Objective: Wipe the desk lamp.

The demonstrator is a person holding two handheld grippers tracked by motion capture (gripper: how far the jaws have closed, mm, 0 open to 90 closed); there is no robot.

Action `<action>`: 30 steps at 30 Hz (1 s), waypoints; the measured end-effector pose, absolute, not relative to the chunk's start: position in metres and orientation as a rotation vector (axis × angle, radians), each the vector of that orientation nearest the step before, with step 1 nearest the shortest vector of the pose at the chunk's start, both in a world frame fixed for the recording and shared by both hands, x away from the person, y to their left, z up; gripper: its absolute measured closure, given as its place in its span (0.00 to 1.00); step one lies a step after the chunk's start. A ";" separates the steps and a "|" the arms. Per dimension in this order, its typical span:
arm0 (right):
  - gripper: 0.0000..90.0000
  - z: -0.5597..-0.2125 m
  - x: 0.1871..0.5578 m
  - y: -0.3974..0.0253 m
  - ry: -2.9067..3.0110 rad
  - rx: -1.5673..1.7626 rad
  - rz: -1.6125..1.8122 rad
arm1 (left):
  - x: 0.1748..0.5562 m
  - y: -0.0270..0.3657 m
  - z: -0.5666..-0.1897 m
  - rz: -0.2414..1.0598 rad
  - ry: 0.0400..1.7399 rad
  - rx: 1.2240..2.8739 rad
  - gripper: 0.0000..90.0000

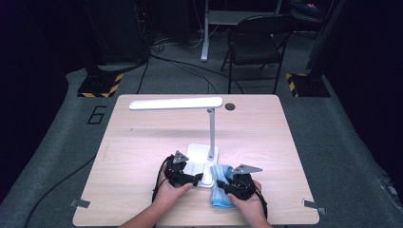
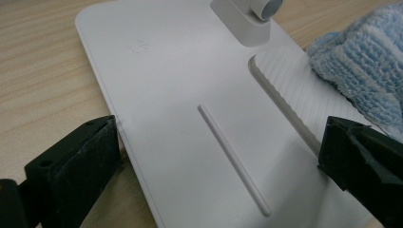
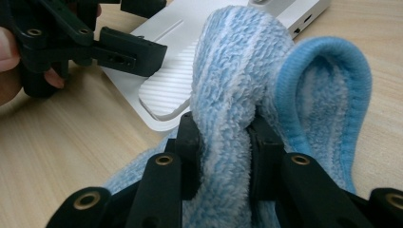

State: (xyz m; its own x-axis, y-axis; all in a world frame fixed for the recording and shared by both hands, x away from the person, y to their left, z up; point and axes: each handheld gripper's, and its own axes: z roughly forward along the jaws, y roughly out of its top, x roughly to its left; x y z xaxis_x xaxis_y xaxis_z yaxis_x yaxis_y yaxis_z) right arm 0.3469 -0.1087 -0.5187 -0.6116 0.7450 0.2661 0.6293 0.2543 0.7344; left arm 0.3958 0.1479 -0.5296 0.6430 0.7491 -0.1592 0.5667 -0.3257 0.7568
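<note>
blue cloth [image 3: 237, 80] pinched in the right hand-held gripper [image 3: 223, 142] lies lengthwise toward the lamp base [image 2: 190, 95], straddled by the wide left hand-held gripper [image 2: 218, 156].

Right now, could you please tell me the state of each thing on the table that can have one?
Desk lamp: upright, its base flat on the table.
Blue cloth: bunched, pinched in a fold.
Left gripper: open, jaws astride the lamp base.
Right gripper: shut on the blue cloth.

Left tongs [image 1: 197, 179] spread wide, right tongs [image 1: 220, 184] clamped
</note>
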 end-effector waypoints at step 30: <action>0.78 -0.519 0.379 -0.105 2.267 1.373 1.249 | 0.394 0.148 -0.529 0.286 1.038 2.025 0.00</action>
State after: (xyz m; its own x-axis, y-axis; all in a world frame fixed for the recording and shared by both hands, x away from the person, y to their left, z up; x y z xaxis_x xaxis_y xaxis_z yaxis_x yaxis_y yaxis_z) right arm 0.3790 -0.1047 -0.5189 -0.5436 0.8066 0.2323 0.6273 0.2065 0.7509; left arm 0.3939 0.1475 -0.5294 0.6338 0.7574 -0.1568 0.5706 -0.3210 0.7559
